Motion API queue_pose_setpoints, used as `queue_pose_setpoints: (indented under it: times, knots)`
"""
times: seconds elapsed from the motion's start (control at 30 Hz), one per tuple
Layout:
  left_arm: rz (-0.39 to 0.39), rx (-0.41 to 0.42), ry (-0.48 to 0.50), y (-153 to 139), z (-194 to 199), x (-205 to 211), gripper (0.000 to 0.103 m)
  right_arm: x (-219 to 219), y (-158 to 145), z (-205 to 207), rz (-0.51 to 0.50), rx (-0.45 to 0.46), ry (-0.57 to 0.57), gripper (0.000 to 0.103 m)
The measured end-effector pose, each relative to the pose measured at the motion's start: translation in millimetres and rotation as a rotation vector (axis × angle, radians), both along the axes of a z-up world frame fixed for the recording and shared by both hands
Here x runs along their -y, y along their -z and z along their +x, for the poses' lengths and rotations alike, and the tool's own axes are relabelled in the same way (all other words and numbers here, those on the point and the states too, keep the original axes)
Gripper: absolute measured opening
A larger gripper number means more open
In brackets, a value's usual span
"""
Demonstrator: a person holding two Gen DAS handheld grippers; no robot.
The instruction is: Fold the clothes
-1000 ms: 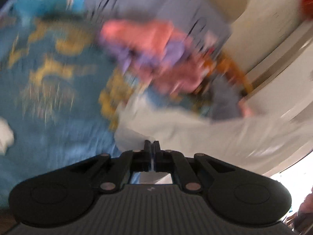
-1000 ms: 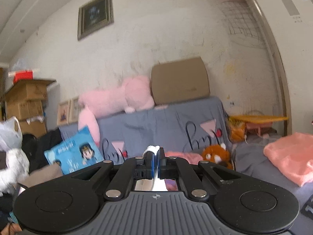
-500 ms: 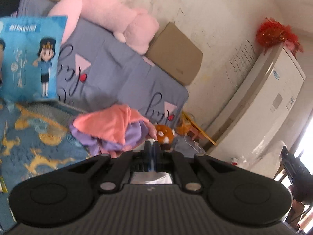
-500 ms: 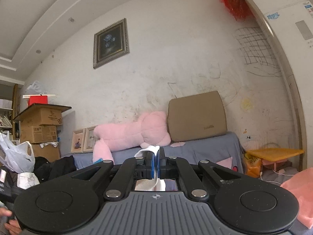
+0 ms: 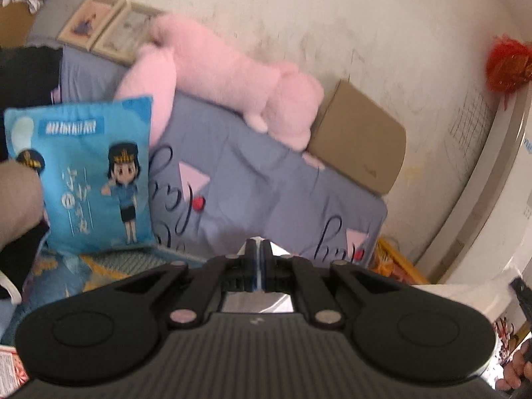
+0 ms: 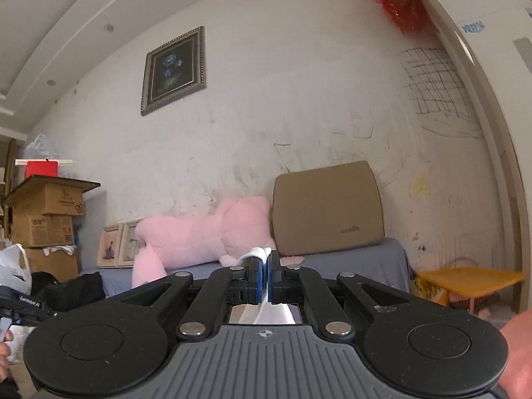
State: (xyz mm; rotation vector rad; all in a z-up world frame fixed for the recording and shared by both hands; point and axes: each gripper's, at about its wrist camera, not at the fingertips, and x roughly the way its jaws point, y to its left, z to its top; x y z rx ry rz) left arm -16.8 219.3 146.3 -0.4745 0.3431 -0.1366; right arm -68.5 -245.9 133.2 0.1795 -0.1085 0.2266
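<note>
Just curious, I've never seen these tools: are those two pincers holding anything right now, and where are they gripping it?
Both are shut on white cloth. The left gripper and right gripper each pinch an edge, a bit poking past the tips; which part of the garment cannot be told.

A: How's the light?
B: Soft, even daylight; the white wall [image 6: 299, 116] is bright with no hard shadows.
A: Sharpness?
B: The left wrist view is smeared with motion blur, the blue cushion [image 5: 86, 179] especially. The right wrist view is crisper. Fisheye bends both, curving the ceiling [image 6: 83, 16] edges.
</note>
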Motion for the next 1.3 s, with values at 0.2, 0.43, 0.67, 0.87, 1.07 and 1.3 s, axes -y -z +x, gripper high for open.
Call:
queue_pose_setpoints:
  times: [0.2, 0.43, 0.67, 0.87, 1.07, 1.3]
  knots:
    - [0.072, -0.117, 0.081, 54.7, -11.6, 12.9, 0.002, 8.8, 99.4, -26.8, -0.066, -0.292, 0.050, 0.003]
    - [0.081, -0.532, 0.099, 224.9, -24.7, 36.1, 0.002, -0.7, 255.0, -48.6, -0.166, -0.764, 0.109, 0.003]
    - [0.000, -0.689, 0.058, 297.0, -50.6, 32.1, 0.002, 9.3, 290.2, -70.4, -0.097, -0.872, 0.138, 0.003]
    - [-0.015, -0.539, 0.048, 254.8, -67.6, 19.7, 0.002, 28.3, 244.3, -78.5, 0.018, -0.742, 0.093, 0.003]
    - [0.000, -0.412, 0.050, 208.5, -80.7, 9.5, 0.004, 14.6, 246.2, -69.4, -0.175, -0.801, 0.100, 0.007]
    - [0.232, -0.658, 0.126, 278.9, -57.0, 33.7, 0.066, 23.3, 283.4, -74.6, -0.151, -0.983, 0.170, 0.020]
